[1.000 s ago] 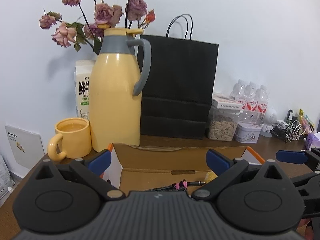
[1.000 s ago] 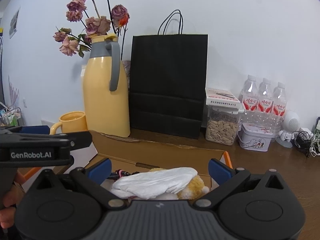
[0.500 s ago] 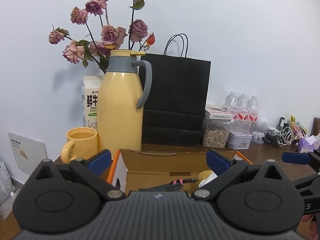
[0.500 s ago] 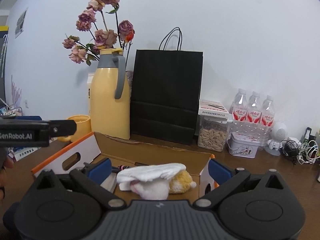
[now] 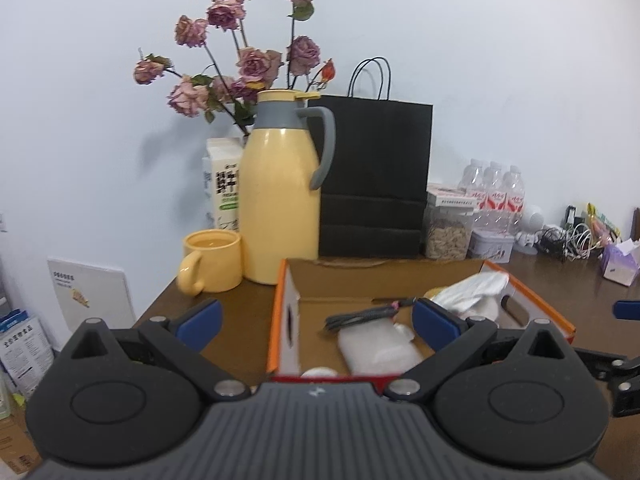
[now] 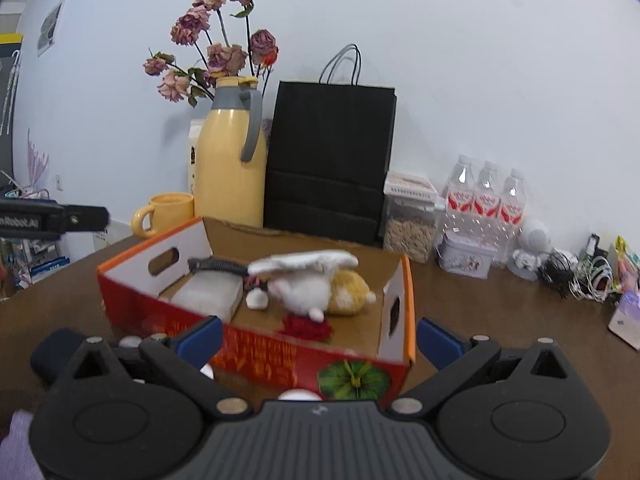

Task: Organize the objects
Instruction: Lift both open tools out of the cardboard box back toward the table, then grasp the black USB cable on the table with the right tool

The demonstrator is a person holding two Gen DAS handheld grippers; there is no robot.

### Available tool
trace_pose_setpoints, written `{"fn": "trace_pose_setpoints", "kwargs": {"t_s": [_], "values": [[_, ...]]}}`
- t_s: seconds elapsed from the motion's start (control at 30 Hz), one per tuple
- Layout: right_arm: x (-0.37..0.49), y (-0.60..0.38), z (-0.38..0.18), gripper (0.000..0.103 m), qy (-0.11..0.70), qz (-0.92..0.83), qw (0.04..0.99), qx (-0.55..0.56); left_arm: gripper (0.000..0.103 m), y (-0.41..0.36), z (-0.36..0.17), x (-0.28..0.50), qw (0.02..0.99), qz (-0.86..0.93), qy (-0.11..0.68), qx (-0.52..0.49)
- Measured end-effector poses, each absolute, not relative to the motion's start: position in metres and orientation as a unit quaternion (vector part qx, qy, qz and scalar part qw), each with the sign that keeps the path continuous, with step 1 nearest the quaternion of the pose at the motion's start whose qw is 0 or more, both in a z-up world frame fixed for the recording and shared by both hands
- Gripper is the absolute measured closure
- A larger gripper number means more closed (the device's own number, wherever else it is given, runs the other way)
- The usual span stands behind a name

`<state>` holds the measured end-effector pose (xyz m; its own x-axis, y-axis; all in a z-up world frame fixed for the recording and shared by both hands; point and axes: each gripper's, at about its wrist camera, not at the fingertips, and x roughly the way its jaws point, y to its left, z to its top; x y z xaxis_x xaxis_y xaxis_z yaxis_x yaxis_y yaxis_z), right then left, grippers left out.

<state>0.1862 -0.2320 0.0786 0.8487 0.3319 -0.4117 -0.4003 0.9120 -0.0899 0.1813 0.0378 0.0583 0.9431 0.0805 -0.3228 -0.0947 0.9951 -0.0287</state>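
An open cardboard box point(image 6: 256, 354) with red printed sides and orange edges stands on the brown table; it also shows in the left wrist view point(image 5: 282, 312). Inside lie a white and yellow plush toy point(image 6: 320, 286) under a white cloth point(image 6: 304, 262), a black cable point(image 6: 214, 265) and a white packet point(image 6: 208, 294). My left gripper point(image 5: 316, 320) is open and empty above the box's near left corner. My right gripper point(image 6: 318, 338) is open and empty in front of the box's near wall.
A yellow thermos jug point(image 5: 280, 204), a yellow mug point(image 5: 210, 260), a milk carton point(image 5: 222, 184), dried roses point(image 5: 240, 64) and a black paper bag point(image 5: 374, 176) stand behind the box. Right of them are a seed jar point(image 6: 408, 220), water bottles point(image 6: 484, 200), a tin point(image 6: 464, 258) and tangled cables point(image 6: 580, 276).
Both grippers have pulled back and risen away from the box. The box and its contents now show from farther off, and its red front wall has come into the right view.
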Motion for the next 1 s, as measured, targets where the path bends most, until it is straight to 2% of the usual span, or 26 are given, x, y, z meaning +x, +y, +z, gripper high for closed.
{"fn": "trace_pose_setpoints", "kwargs": {"t_s": [0.63,1.0], "values": [[0.139,-0.271,0.025,0.0,0.284,0.173,0.94,-0.079,0.0,0.082,0.016,0.118,0.969,0.093,0.228,-0.032],[0.172,-0.286,0.006,0.0,0.311,0.14,0.939,-0.044,0.0,0.09,0.007,0.108,0.964,0.099,0.243,-0.034]]}}
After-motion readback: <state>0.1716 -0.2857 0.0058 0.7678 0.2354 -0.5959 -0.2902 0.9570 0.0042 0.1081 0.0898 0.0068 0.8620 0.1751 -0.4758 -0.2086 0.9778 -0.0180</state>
